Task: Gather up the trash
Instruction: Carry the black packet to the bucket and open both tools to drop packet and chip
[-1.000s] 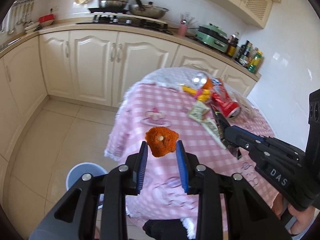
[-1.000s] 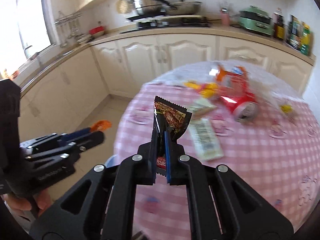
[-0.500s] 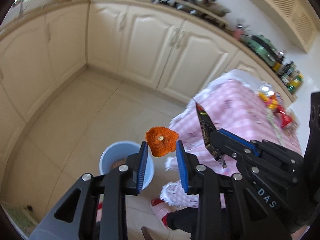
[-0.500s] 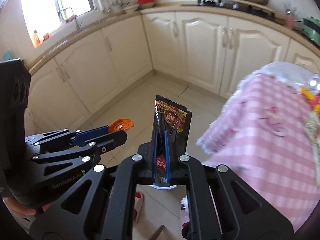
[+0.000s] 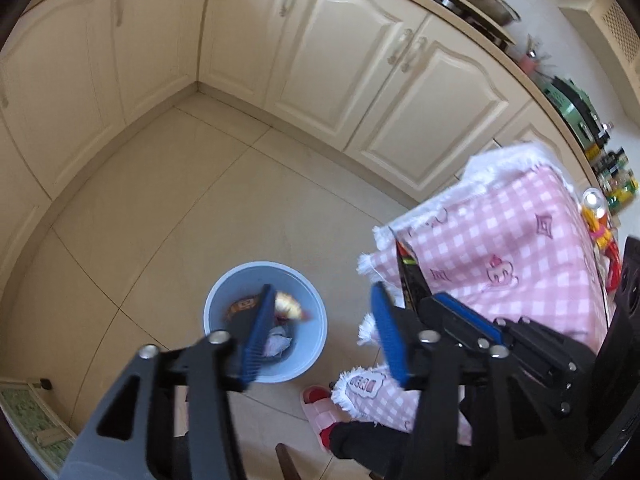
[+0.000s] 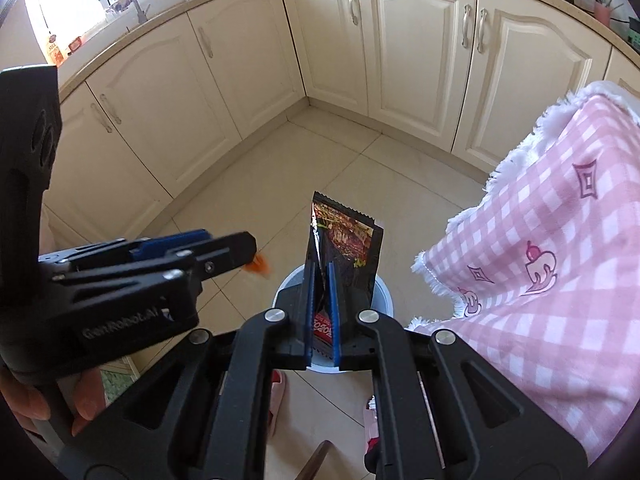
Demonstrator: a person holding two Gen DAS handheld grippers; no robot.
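Blue bin [image 5: 308, 364] sits below my left gripper [image 5: 324, 328], jaws wide; my right gripper [image 6: 321, 276] pinches the dark wrapper [image 6: 344, 248] upright.

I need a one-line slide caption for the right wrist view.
Right claw grips a dark snack wrapper above the blue bin.

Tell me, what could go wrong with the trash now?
1. The orange scrap is loose in mid-air by the open left gripper; it might miss the blue bin.
2. The dark wrapper in the right gripper is flat and probably light, so it could flutter past the bin when the jaws open.
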